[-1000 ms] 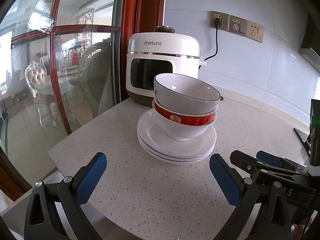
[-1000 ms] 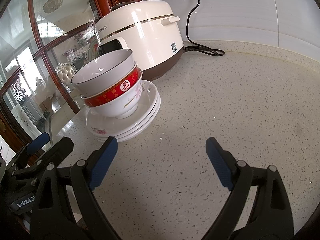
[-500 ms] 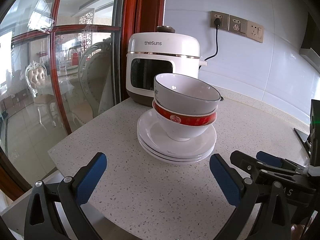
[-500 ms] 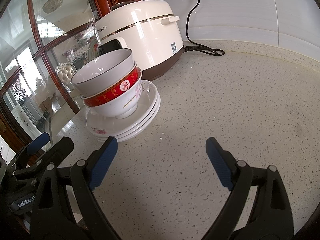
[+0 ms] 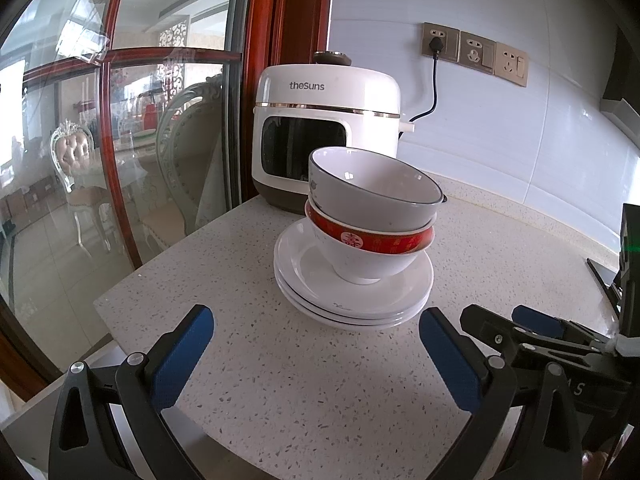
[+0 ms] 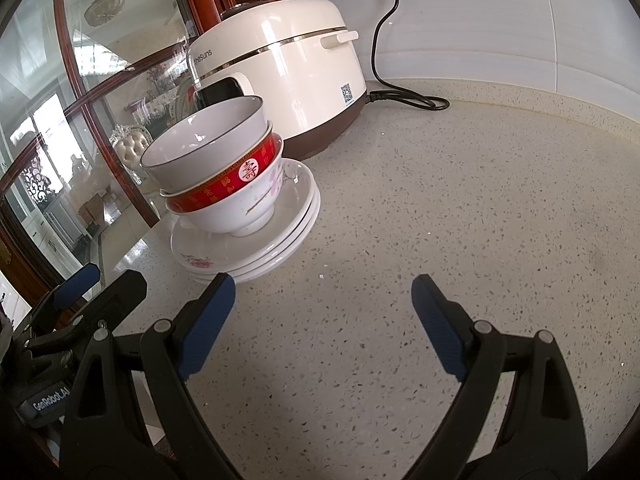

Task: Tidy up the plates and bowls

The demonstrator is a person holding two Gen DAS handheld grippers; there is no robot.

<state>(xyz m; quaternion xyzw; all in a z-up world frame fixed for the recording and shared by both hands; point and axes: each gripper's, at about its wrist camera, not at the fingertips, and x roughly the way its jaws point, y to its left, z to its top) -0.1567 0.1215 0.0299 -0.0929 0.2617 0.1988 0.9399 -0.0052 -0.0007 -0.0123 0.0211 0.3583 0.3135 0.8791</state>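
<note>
You are holding left gripper (image 5: 316,352) wide open, gripping nothing; right gripper (image 6: 323,322) likewise spread and empty. Grey bowl (image 5: 374,192) sitting nested in red-banded bowl (image 5: 370,252) atop plate stack (image 5: 352,300), just ahead of left fingers, ahead-left of right ones. Risks: nudging plate rim is likely sliding whole stack toward rice cooker (image 5: 326,132); pinching top bowl off-centre is tipping both bowls.

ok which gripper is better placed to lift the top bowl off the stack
Left, probably. The left gripper faces the grey bowl nearly head-on, jaws open. The right gripper has the stack off to its left.
</note>
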